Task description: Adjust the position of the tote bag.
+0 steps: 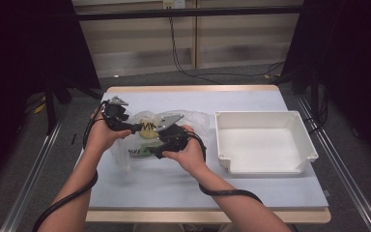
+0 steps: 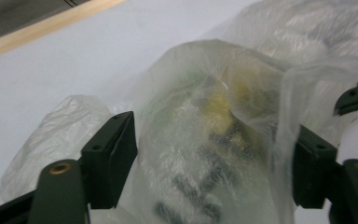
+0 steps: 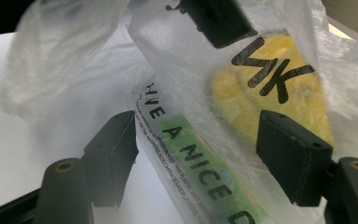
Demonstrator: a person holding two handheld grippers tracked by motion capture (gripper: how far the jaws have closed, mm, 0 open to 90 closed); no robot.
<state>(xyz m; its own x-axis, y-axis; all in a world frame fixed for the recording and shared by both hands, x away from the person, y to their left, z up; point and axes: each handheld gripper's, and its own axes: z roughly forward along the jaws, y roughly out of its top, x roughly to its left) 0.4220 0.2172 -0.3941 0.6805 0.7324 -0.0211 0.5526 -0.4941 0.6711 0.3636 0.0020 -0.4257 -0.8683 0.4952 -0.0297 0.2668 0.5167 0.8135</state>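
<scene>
The table under me is pale grey-blue with a wooden edge, dark curtains to either side, and a white tray stands to the right of the plastic bag I am working on. The bag lies crumpled near the middle of the table, just left of the tray, with a yellow thing showing through its printed film. I judge this as the step of opening the bag or getting at what is inside. My left gripper has its jaws spread wide, with the bag's bulge sitting between them, film near both pads but not pinched. My right gripper is also wide open, its jaws either side of the printed green strip, and the yellow thing lies just beyond the right-hand pad. Next I would need each gripper to close on a separate layer of film, then pull apart gently so it doesn't tear.
</scene>
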